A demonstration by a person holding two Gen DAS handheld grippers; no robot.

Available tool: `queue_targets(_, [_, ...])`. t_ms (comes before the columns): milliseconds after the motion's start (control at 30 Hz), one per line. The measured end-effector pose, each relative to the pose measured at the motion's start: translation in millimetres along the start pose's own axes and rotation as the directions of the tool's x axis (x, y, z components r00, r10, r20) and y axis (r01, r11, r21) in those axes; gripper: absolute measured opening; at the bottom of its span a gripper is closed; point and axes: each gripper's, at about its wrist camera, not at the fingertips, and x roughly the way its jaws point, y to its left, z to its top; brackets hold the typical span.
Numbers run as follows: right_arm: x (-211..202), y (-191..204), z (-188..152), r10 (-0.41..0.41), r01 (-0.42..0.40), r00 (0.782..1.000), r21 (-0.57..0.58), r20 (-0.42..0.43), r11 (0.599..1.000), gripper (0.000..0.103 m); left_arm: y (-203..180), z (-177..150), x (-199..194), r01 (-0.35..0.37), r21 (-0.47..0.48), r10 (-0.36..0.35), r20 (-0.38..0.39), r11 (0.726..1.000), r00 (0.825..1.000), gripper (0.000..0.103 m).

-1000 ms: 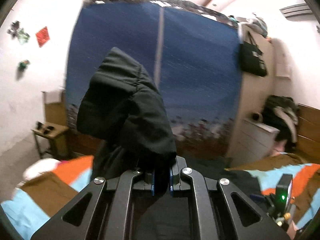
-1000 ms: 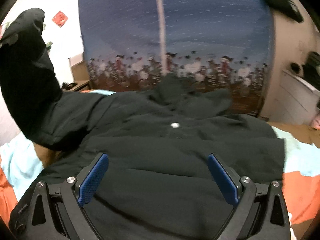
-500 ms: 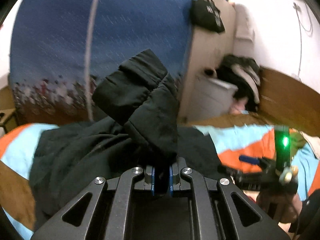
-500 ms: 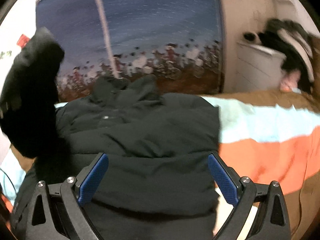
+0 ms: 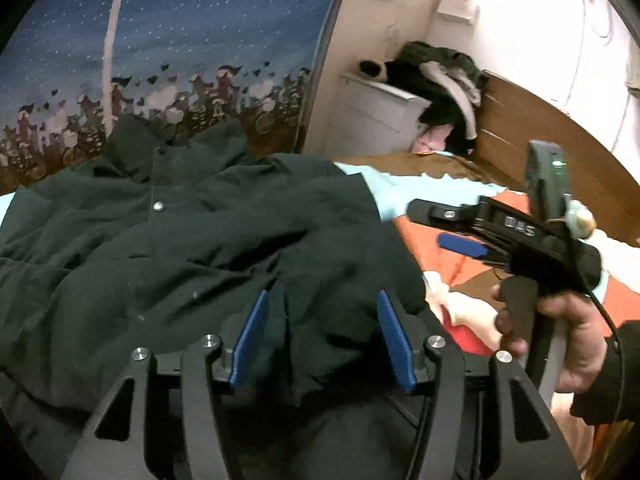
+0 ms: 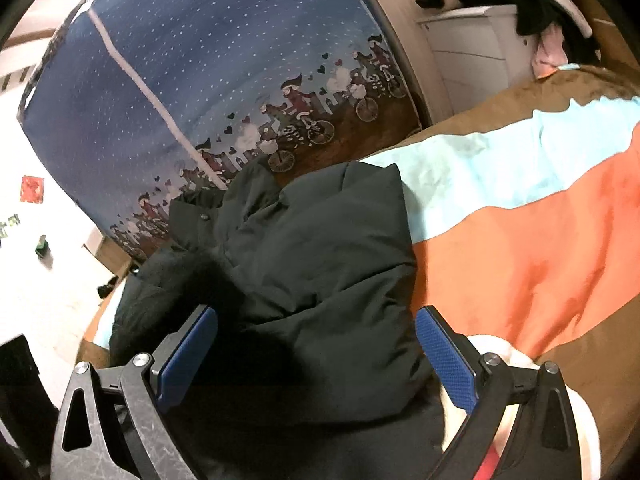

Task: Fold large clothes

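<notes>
A large black padded jacket lies on the bed, collar toward the blue curtain, with a sleeve folded across its front. My left gripper is open just above the folded sleeve, holding nothing. In the right wrist view the jacket lies below my right gripper, which is open and empty over its right side. The right gripper also shows in the left wrist view, held in a hand to the right of the jacket.
The bed cover has orange, light blue and brown stripes. A blue curtain with a bicycle print hangs behind the bed. A white drawer unit with piled clothes stands at the back right, beside a wooden headboard.
My left gripper swung the sleeve over onto the jacket's front and opened, letting it go. The right gripper stayed open and shifted toward the jacket's right edge.
</notes>
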Motion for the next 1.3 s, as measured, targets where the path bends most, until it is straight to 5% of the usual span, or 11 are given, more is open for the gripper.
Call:
queue_targets(233, [23, -11, -9, 0.029, -0.022, 0.995, 0.070, -0.099, 0.997, 0.100, 20, -21, -13, -0.056, -0.057, 0.055, -0.009, 0.997, 0.998, 0.051])
queue_targets(467, [45, -17, -33, -0.074, 0.083, 0.977, 0.038, -0.200, 0.996, 0.100, 102, -34, -43, -0.263, -0.256, 0.256, -0.060, 0.930, 0.965, 0.051])
queue_targets(567, [44, -12, -35, -0.109, 0.114, 0.972, 0.015, -0.207, 0.993, 0.081, 145, -39, -61, -0.318, -0.368, 0.309, -0.085, 0.874, 0.947, 0.051])
queue_targets(633, [43, -10, -36, -0.119, 0.123, 0.969, 0.006, -0.215, 0.992, 0.050, 168, -43, -73, -0.355, -0.413, 0.348, -0.094, 0.839, 0.933, 0.051])
queue_targets(833, [30, -23, -30, -0.055, 0.074, 0.972, 0.078, -0.227, 0.994, 0.023, 202, -52, -95, -0.406, -0.448, 0.399, -0.116, 0.797, 0.910, 0.051])
queue_targets(933, [25, -29, -28, -0.028, 0.052, 0.973, 0.104, -0.227, 0.993, 0.025, 204, -56, -97, -0.406, -0.444, 0.395, -0.123, 0.799, 0.910, 0.051])
queue_targets(1100, [8, -17, -26, -0.125, 0.121, 0.980, -0.035, -0.155, 0.992, 0.027, 204, -54, -89, -0.414, -0.410, 0.397, -0.131, 0.813, 0.908, 0.051])
queue_targets(1167, [5, -10, -25, -0.085, 0.077, 0.987, -0.067, -0.139, 0.995, 0.045, 205, -55, -84, -0.420, -0.399, 0.399, -0.140, 0.815, 0.906, 0.051])
queue_targets(1200, [6, -8, -25, -0.068, 0.058, 0.988, -0.073, -0.140, 0.996, 0.063, 206, -55, -80, -0.421, -0.398, 0.397, -0.146, 0.815, 0.906, 0.051])
queue_targets(1300, [19, 3, -27, -0.034, 0.020, 0.985, -0.084, -0.169, 0.996, 0.070, 208, -55, -71, -0.432, -0.390, 0.398, -0.169, 0.813, 0.902, 0.051])
